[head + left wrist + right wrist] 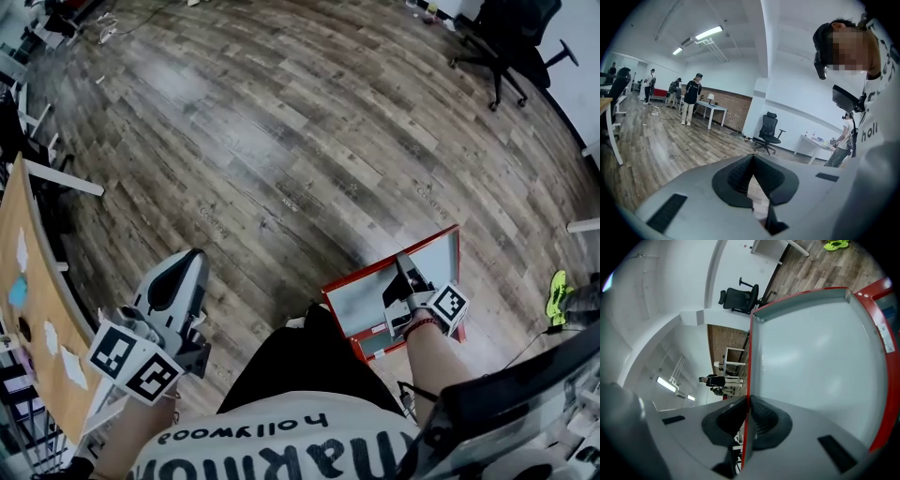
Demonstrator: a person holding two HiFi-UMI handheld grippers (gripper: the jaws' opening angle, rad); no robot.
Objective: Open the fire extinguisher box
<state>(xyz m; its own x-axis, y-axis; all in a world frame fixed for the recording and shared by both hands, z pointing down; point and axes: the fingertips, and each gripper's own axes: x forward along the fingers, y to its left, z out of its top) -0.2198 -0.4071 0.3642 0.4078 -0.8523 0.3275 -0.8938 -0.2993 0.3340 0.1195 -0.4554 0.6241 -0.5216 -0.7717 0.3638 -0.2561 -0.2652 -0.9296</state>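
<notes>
The fire extinguisher box's door [424,267], grey inside with a red frame, stands swung out low at the right of the head view. My right gripper [405,269] is shut on its edge. In the right gripper view the thin red rim [749,357] runs straight down between the jaws of the right gripper [747,401], and the grey panel [820,348] fills the right side. The box's body is hidden from view. My left gripper [190,261] hangs at the lower left, away from the box. In its own view the left gripper [752,159] is shut, its tips meeting on nothing.
Wood plank floor [281,141] spreads ahead. A black office chair [506,47] stands far right; a tan board [28,309] and white desk legs [61,178] are at the left. A yellow-green shoe [560,292] is right of the door. People [691,98] stand far off.
</notes>
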